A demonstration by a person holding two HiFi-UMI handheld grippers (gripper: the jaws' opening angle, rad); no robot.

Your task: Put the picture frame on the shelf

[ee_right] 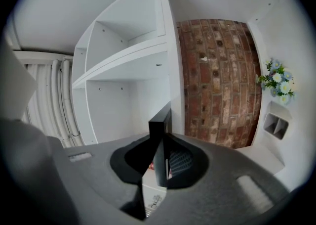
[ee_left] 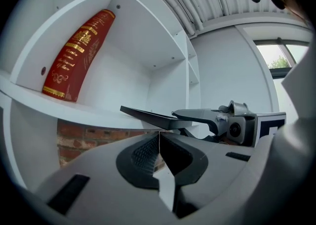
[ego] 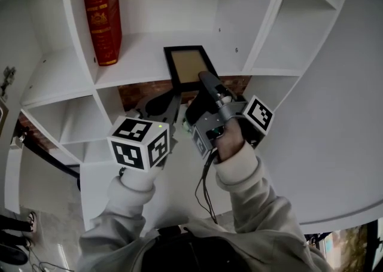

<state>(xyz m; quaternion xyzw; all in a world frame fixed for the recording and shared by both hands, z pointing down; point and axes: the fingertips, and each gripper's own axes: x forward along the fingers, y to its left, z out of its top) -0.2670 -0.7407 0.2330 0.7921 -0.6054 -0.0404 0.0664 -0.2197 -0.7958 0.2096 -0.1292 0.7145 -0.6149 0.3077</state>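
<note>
The picture frame is black with a plain tan panel inside, and it lies almost flat with its far end over a board of the white shelf. The right gripper pinches its near edge between its fingers. Whether the frame touches the board is unclear.

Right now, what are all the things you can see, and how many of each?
picture frame: 1, black, over the shelf board, held by one edge.
book: 1, red with gold print, standing at the left of the same compartment.
shelf: 1, white, many compartments.
brick wall: 1, reddish-brown, behind the shelf.
flowers: 1 bunch, white and pale blue, at the right of the right gripper view.
left gripper: 1, grey, jaws shut and empty, below the frame.
right gripper: 1, grey, jaws shut on the frame.
sleeves: 2, pale.
</note>
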